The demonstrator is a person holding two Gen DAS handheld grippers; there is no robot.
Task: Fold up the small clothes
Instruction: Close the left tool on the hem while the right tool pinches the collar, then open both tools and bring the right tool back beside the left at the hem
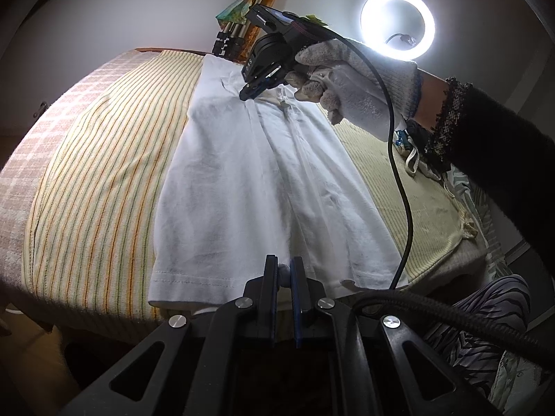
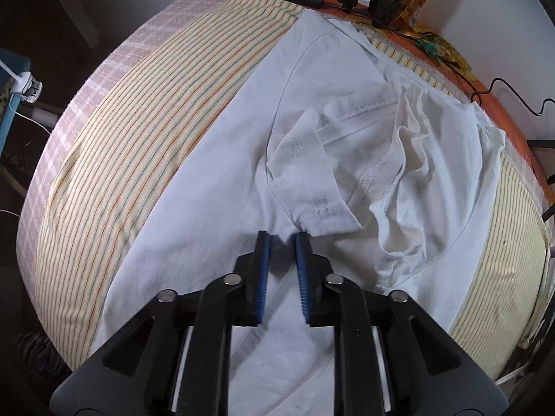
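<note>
A white T-shirt [image 1: 256, 180] lies stretched lengthwise along a table covered with a yellow striped cloth [image 1: 90, 173]. Its long axis runs straight away from your left gripper [image 1: 284, 270] toward your right gripper [image 1: 258, 90], which sits at the far end in your gloved right hand [image 1: 350, 86].

Your left gripper is closed narrow on the shirt's hem at the near edge, with a small nub of white fabric pinched between the fingers. Your right gripper is narrowed onto a raised pleat of fabric near the underarm, just below a short sleeve [image 2: 312, 187] that is folded inward across the chest. It looks pinched, though a small gap shows between the blue pads [image 2: 265, 263].

So each hand holds one end of the same fold line, and the rest of the shirt lies off to one side of it.

The shirt is thin, soft cotton knit, lightly creased, with stitched hems and overlocked seams visible inside the bunched collar area [image 2: 409, 145]. The striped cloth is flat and ribbed. A ring light [image 1: 397, 22] glows beyond.
</note>
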